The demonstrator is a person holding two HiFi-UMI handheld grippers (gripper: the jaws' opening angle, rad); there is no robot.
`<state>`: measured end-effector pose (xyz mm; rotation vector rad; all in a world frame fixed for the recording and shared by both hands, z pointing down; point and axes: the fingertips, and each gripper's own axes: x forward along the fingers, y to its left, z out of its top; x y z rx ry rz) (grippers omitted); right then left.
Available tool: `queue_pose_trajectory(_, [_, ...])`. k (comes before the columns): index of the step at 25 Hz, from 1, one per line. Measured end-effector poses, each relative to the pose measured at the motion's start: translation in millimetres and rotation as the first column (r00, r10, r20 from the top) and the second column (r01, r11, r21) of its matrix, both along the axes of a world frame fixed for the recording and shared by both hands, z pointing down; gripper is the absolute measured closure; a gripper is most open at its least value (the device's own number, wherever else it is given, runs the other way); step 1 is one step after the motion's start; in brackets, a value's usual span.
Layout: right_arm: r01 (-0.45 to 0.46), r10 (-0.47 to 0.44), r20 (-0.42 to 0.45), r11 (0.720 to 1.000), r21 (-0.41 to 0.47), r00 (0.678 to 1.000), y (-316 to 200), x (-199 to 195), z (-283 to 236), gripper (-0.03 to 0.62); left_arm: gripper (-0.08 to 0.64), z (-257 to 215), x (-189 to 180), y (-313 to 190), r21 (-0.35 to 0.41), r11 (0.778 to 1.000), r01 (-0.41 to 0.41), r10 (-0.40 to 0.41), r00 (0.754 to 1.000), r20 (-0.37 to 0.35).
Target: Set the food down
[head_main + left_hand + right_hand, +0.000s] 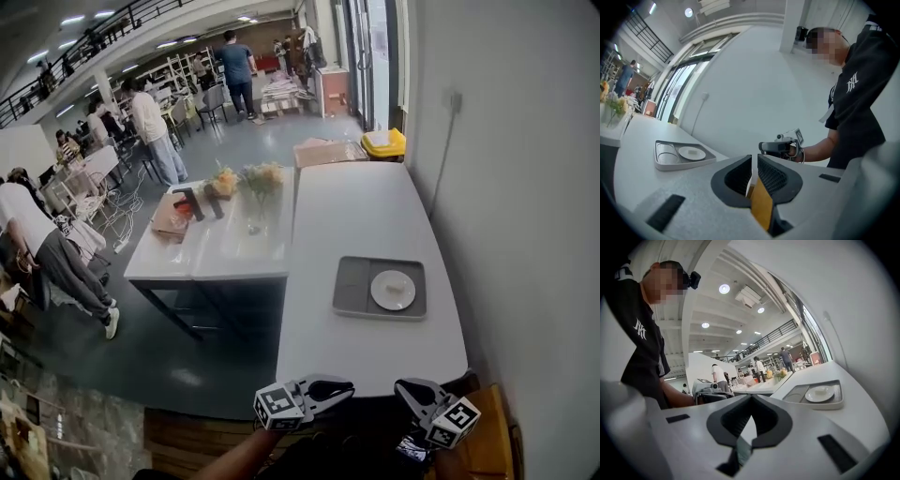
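- Grey left tool (754, 161): jaws a slit apart, nothing btwn, at near desk (375, 197) edge.
- Food (397, 287) sits on white plate (382, 296) in tray (352, 291); I judge set-down done.
- Right tool (751, 398): closed, empty. Next, I reckon: keep both clear.

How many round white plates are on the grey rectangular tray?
1. The round white plate sits in the right half of the grey rectangular tray on the long white table, with a small pale piece of food on it. Nothing could hide another.
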<state>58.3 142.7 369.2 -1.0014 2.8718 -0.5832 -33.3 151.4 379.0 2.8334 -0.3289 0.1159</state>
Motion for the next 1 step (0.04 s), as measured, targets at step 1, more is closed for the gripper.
queue_pose_trajectory(1, [-0.003, 0.002, -0.005, 1.000, -0.002, 1.000, 2.7, -4.0, -0.7, 0.589, 0.520, -0.3, -4.7, 2.6, 0.010, 1.000, -0.006, 0.005, 1.000, 0.012])
